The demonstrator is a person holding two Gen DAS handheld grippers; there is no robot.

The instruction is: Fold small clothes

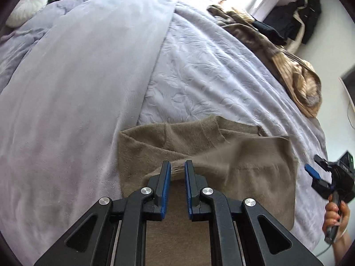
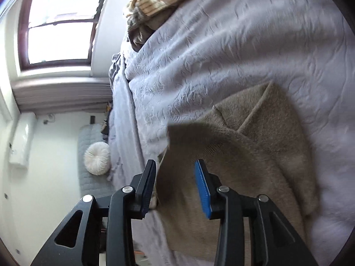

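Bed (image 1: 210, 71): my lavender embossed cover, smoother blanket (image 1: 77, 77) left.
Sweater (image 1: 221, 155): tan, near me on the bed.
Left hand-held gripper (image 1: 178, 166): pinching its cuff.
Right hand-held gripper (image 2: 175, 166): spread.
Window (image 2: 60, 24): far, bright.

A home bedroom. A bed (image 1: 210, 71) fills most of both views, spread with a pale lavender embossed coverlet and a smooth duvet (image 1: 77, 77) at 9 o'clock. A round white cushion (image 2: 97, 158) rests against a quilted headboard (image 2: 88, 137). A wood-framed window (image 2: 57, 24) lets in daylight at 10 o'clock. Dark jackets (image 1: 297, 20) hang on the wall at 1 o'clock, and loose clothes (image 1: 288, 66) lie piled along the bed's edge.
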